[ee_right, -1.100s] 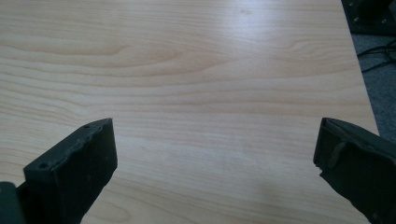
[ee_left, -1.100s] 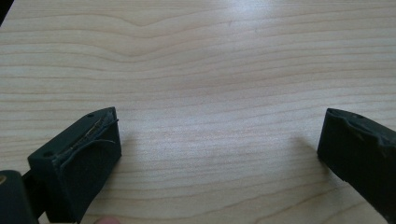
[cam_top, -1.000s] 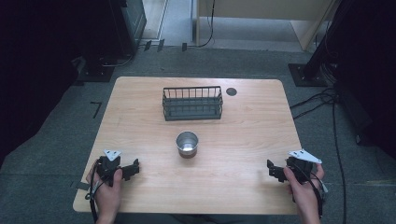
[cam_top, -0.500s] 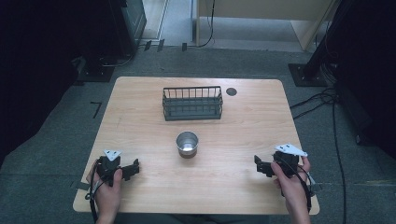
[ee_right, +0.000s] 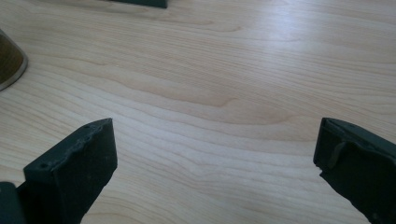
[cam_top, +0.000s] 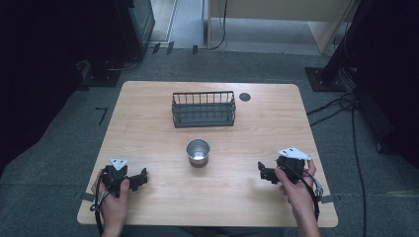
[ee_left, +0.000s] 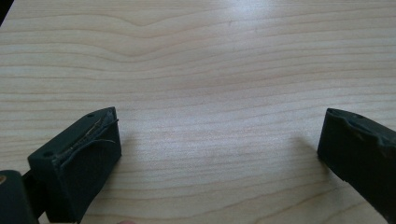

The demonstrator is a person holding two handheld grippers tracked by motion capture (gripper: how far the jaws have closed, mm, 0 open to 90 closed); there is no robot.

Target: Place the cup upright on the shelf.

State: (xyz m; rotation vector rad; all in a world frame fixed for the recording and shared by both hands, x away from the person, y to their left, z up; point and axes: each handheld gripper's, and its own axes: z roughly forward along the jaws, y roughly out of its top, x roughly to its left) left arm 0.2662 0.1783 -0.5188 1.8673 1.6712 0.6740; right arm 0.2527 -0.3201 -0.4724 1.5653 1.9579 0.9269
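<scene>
Plainly, both tongs, left tongs (cam_top: pixel 141 178) and right tongs (cam_top: pixel 263 172), are sitting released near the counter's (cam_top: pixel 148 123) front corners, the steel cup (cam_top: pixel 198 152) standing between them, slightly nearer the right.

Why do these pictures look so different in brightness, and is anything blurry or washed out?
High view: the light wooden table is well lit, its surroundings nearly black; the small shiny metal cup and dark wire basket look slightly soft. Left gripper view: pale glare whitens the wood toward the top, and the black jaws cast soft shadows. Right gripper view: similar glare at upper right; the cup's edge is blurred.
</scene>
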